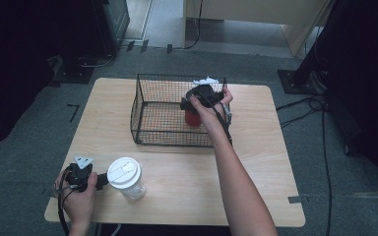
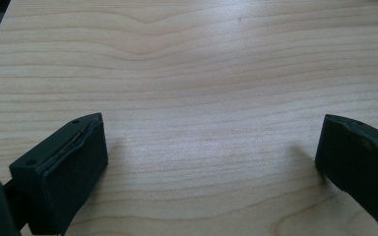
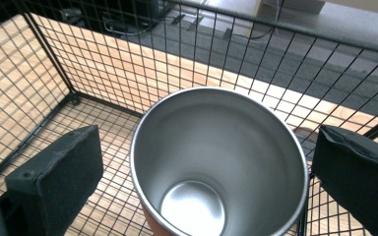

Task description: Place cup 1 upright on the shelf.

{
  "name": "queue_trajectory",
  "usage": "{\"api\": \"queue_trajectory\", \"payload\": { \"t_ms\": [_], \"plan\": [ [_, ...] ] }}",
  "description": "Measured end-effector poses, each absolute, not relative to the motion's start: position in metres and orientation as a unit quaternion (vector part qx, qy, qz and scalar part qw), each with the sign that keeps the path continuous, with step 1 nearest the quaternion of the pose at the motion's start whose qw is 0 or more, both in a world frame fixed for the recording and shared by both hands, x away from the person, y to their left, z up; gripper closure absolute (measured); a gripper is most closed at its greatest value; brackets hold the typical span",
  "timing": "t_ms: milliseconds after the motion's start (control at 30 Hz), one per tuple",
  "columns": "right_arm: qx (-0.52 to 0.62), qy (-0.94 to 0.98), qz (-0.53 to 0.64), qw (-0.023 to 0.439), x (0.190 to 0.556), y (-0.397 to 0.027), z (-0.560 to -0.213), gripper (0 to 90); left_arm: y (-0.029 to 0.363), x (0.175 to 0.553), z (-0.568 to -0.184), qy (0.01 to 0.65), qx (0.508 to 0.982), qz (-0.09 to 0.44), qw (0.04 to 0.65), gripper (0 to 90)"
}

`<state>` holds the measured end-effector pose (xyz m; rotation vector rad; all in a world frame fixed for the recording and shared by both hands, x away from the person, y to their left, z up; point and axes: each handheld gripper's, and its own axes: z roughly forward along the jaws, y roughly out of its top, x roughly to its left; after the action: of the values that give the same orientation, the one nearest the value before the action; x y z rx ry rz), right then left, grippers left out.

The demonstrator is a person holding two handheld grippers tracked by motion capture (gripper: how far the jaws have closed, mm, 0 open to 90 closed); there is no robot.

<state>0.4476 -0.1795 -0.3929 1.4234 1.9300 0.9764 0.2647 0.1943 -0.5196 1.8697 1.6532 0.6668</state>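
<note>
A pale wooden bench (image 1: 256, 162) stands on grey carpet, with dark stands and loose cables at the edges of the room and a light wooden panel at the far side. A black wire basket (image 1: 150, 125) sits on the far half of the bench, open at the top. The person's right hand (image 1: 204, 105) reaches over the basket's right part, holding the right gripper (image 1: 202, 96) above a red tumbler (image 1: 192, 118) that stands upright on the basket floor, near the right wall. In the right gripper view the tumbler (image 3: 216, 162) shows a bare steel inside and a red outer wall at the bottom edge; the gripper's (image 3: 202, 167) two black jaws stand wide, one on each side of the rim, with a gap visible on the left side, while on the right I cannot tell whether the pad touches the rim. The basket (image 3: 49, 83) mesh rises behind and beside the cup. At the near left corner of the bench the left hand (image 1: 81, 196) holds the left gripper (image 1: 96, 181), its grey three-cornered plate on top, pointing toward a clear plastic cup (image 1: 128, 179) with a white lid that stands upright just beside it. In the left gripper view the left gripper (image 2: 206, 157) has its jaws spread wide over bare wood grain (image 2: 202, 73), with nothing between them.
</note>
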Motion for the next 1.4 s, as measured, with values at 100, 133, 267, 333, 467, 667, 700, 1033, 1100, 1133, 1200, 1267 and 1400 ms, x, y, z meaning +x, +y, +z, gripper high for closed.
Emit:
{"api": "queue_trajectory", "payload": {
  "t_ms": [100, 133, 267, 333, 467, 667, 700, 1033, 1100, 1133, 1200, 1267, 1400],
  "plan": [
    [0.524, 0.718, 0.366, 0.276, 0.443, -0.181, -0.389, 0.0, 0.194, 0.265, -0.520, 0.615, 0.696, 0.248, 0.276, 0.1],
    [0.522, 0.718, 0.368, 0.278, 0.441, -0.181, -0.387, 0.0, 0.195, 0.265, -0.520, 0.615, 0.695, 0.248, 0.277, 0.1],
    [0.516, 0.717, 0.374, 0.283, 0.433, -0.185, -0.384, 0.0, 0.194, 0.265, -0.520, 0.615, 0.696, 0.248, 0.275, 0.1],
    [0.514, 0.717, 0.377, 0.283, 0.429, -0.186, -0.383, 0.0, 0.194, 0.265, -0.520, 0.615, 0.696, 0.248, 0.275, 0.1],
    [0.509, 0.716, 0.384, 0.284, 0.421, -0.189, -0.383, 0.0, 0.194, 0.265, -0.520, 0.615, 0.695, 0.248, 0.276, 0.1],
    [0.500, 0.715, 0.400, 0.282, 0.404, -0.194, -0.382, 0.0, 0.194, 0.265, -0.520, 0.615, 0.696, 0.249, 0.274, 0.1],
    [0.499, 0.714, 0.400, 0.283, 0.401, -0.195, -0.383, 0.0, 0.194, 0.265, -0.520, 0.615, 0.696, 0.249, 0.274, 0.1],
    [0.490, 0.711, 0.420, 0.280, 0.370, -0.205, -0.388, 0.0, 0.194, 0.265, -0.520, 0.615, 0.696, 0.249, 0.274, 0.1],
    [0.487, 0.711, 0.423, 0.279, 0.363, -0.207, -0.390, 0.0, 0.194, 0.265, -0.520, 0.615, 0.696, 0.249, 0.275, 0.1],
    [0.486, 0.711, 0.425, 0.278, 0.361, -0.208, -0.390, 0.0, 0.194, 0.265, -0.520, 0.615, 0.696, 0.249, 0.275, 0.1],
    [0.486, 0.710, 0.430, 0.275, 0.353, -0.209, -0.392, 0.0, 0.194, 0.265, -0.520, 0.615, 0.696, 0.249, 0.275, 0.1],
    [0.484, 0.709, 0.435, 0.272, 0.346, -0.210, -0.394, 0.0, 0.194, 0.265, -0.520, 0.615, 0.696, 0.249, 0.276, 0.1],
    [0.477, 0.711, 0.439, 0.271, 0.335, -0.211, -0.400, 0.0, 0.194, 0.265, -0.520, 0.614, 0.697, 0.249, 0.274, 0.1]
  ]
}}
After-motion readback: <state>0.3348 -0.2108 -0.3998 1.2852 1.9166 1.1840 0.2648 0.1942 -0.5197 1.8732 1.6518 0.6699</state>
